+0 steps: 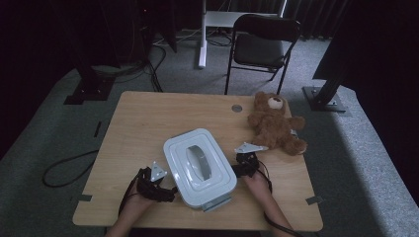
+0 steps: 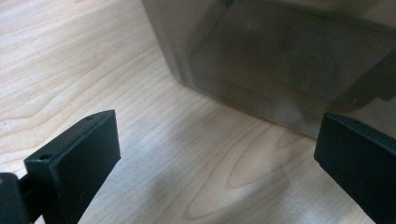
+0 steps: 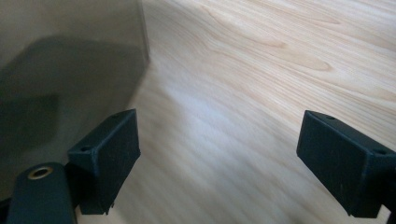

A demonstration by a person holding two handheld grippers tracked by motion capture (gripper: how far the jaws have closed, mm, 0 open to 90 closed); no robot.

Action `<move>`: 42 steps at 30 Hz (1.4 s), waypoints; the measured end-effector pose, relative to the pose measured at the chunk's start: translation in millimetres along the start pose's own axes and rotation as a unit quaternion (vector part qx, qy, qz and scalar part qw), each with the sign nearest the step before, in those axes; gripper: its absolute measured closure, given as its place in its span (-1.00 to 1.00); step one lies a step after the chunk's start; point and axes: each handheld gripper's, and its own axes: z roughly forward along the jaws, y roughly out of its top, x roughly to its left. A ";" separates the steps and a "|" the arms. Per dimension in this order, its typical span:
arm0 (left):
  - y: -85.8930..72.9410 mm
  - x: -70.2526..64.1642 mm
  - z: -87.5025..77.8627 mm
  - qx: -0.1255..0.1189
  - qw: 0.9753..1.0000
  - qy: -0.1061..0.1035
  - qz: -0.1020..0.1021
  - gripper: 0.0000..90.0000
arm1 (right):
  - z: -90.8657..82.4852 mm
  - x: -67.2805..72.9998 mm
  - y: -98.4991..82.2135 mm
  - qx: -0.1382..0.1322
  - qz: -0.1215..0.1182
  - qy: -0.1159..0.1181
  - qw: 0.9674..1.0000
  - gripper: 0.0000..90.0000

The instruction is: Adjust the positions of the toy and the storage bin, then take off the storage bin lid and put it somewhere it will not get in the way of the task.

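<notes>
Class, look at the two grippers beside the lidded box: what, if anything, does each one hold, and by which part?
Nothing is held. The left gripper and right gripper are both open beside the box, with bare table between their jaws.

2 forearms entering from the near edge, left gripper (image 1: 170, 190) low, jaws wide apart, right gripper (image 1: 236, 170) low, jaws wide apart, both pointing inward

- No text, label, brand, number or sign could be read anywhere.
- The white box lid (image 1: 199, 165) was plain, with no lettering that could be made out.
</notes>
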 end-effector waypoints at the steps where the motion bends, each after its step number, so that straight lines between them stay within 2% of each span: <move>1: -1.2 1.5 -0.5 -0.012 1.000 -0.005 0.003 -0.98 | -3.2 -0.7 -2.5 -0.002 -0.002 -0.001 1.000 -0.72; 2: -2.8 3.4 -1.2 -0.024 1.000 -0.011 0.009 -0.98 | -7.5 -2.2 -6.1 -0.006 -0.004 -0.002 1.000 -0.72; 4: -4.1 4.8 -2.0 -0.026 1.000 -0.011 0.011 -0.98 | -11.6 -4.4 -9.9 -0.010 -0.003 -0.001 1.000 -0.72; 7: -7.8 11.8 -8.1 -0.007 1.000 -0.014 -0.021 -0.98 | -27.8 -16.3 -27.5 -0.006 0.002 -0.011 1.000 -0.72; 9: -8.8 14.1 -13.4 -0.007 0.999 -0.015 -0.031 -0.98 | -36.0 -22.2 -36.4 -0.005 0.010 -0.014 1.000 -0.72; 10: -8.8 14.1 -13.4 -0.007 0.999 -0.015 -0.031 -0.98 | -36.0 -22.2 -36.4 -0.005 0.010 -0.014 1.000 -0.72; 14: -4.0 16.5 -30.0 0.000 0.999 -0.017 -0.041 -0.98 | -53.1 -33.1 -56.0 0.006 0.020 -0.008 1.000 -0.72; 18: 7.2 15.9 -48.5 -0.009 0.998 -0.028 -0.052 -0.98 | -62.8 -36.3 -68.4 0.014 0.013 -0.022 1.000 -0.72; 21: 17.0 11.2 -62.9 -0.023 0.998 -0.043 -0.043 -0.98 | -69.0 -39.5 -75.3 0.010 0.011 -0.029 0.999 -0.72; 24: 26.7 4.4 -75.7 -0.032 0.998 -0.054 -0.032 -0.98 | -74.7 -44.5 -81.2 0.010 0.017 -0.030 0.999 -0.72; 28: 35.9 -4.0 -84.3 -0.041 0.997 -0.065 -0.026 -0.98 | -80.3 -49.1 -86.9 0.011 0.026 -0.033 0.999 -0.72; 29: 45.6 -13.2 -90.1 -0.051 0.996 -0.072 -0.020 -0.98 | -81.7 -50.1 -88.5 0.011 0.028 -0.035 0.999 -0.72; 31: 52.8 -19.9 -92.2 -0.050 0.996 -0.078 -0.013 -0.98 | -86.3 -53.3 -94.0 0.011 0.033 -0.037 0.999 -0.72; 35: 67.6 -34.0 -95.9 -0.057 0.995 -0.081 0.012 -0.98 | -87.4 -55.0 -97.3 0.012 0.041 -0.036 0.998 -0.72; 37: 74.7 -38.7 -97.0 -0.064 0.994 -0.086 0.022 -0.98 | -87.9 -55.4 -97.4 0.008 0.043 -0.036 0.998 -0.72; 42: 90.0 -45.1 -92.6 -0.073 0.992 -0.105 0.023 -0.98 | -87.4 -55.1 -97.3 0.013 0.042 -0.035 0.998 -0.72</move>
